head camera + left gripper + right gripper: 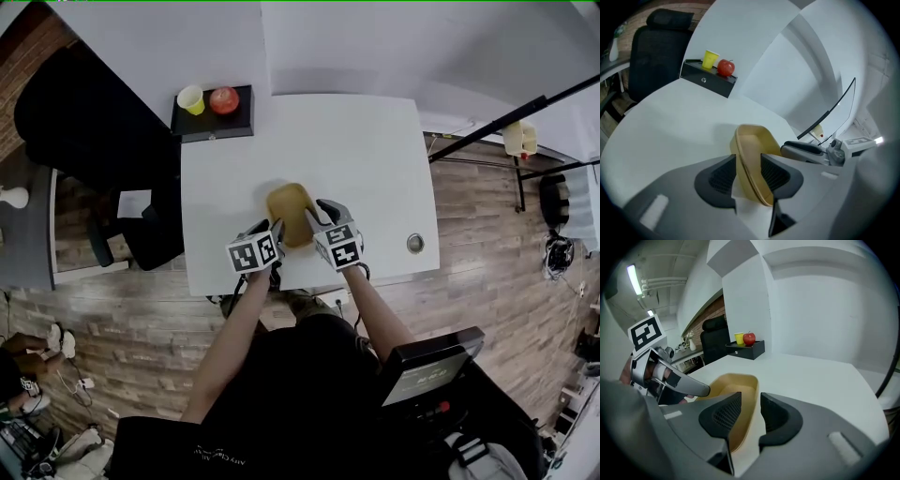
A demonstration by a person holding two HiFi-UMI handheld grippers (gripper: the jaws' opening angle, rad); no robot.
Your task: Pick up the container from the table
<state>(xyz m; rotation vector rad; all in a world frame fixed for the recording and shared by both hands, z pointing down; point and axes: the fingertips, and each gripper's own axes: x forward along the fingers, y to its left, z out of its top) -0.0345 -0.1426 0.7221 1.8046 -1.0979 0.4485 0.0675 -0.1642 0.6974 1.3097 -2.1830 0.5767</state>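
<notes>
Two tools are hanging over one thing — a tan container point(289, 214) that is sitting on the white worktop point(375, 141), toward the worktop's 6 o'clock edge, close to the person. The left tool point(748, 161) is waiting at the container's 8 o'clock side and the right tool point(750, 399) at its 4 o'clock side. Both tools are standing wide, and each one is straddling a thin side wall of the container, with one jaw inside and one jaw outside. Nothing is being squeezed yet, so the container seems to be resting on the worktop.

A few things could be going wrong from here, I am guessing. If one tool is closing before the other, it could be pushing the light-looking container sideways, and the other wall could be slipping out from between its jaws. If the jaws are biting only the very top of the wall, the smooth rim could be sliding free as the lift is starting. If one tool is rising faster, the container could be tipping and dropping back down.
</notes>
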